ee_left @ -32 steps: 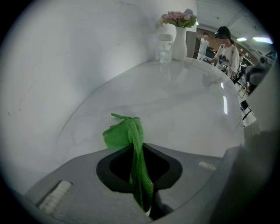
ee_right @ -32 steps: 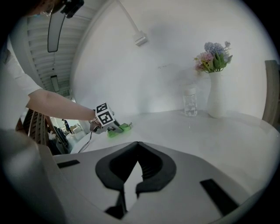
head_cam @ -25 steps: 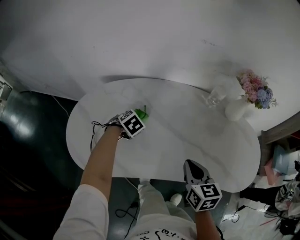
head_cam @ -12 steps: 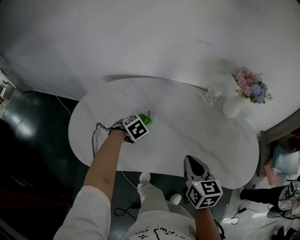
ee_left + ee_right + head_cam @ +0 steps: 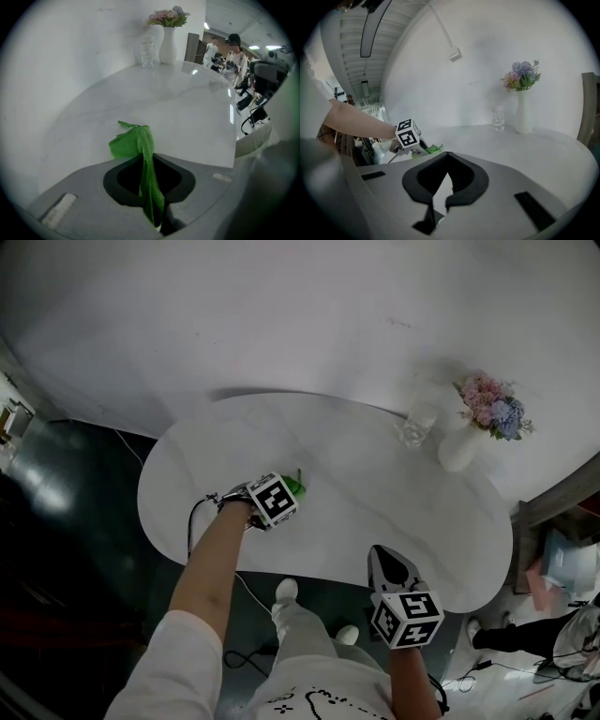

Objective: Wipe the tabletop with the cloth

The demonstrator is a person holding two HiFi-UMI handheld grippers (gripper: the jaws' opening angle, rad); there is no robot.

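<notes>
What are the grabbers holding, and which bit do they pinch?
The left gripper pinches the green cloth by one bunched end. The right gripper holds nothing.

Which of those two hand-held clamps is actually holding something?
The left gripper: its jaws pinch the green cloth. The right gripper is shut on nothing.

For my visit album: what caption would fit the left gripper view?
Left gripper shut on a green cloth over the white tabletop, with a glass and flower vase beyond.
</notes>
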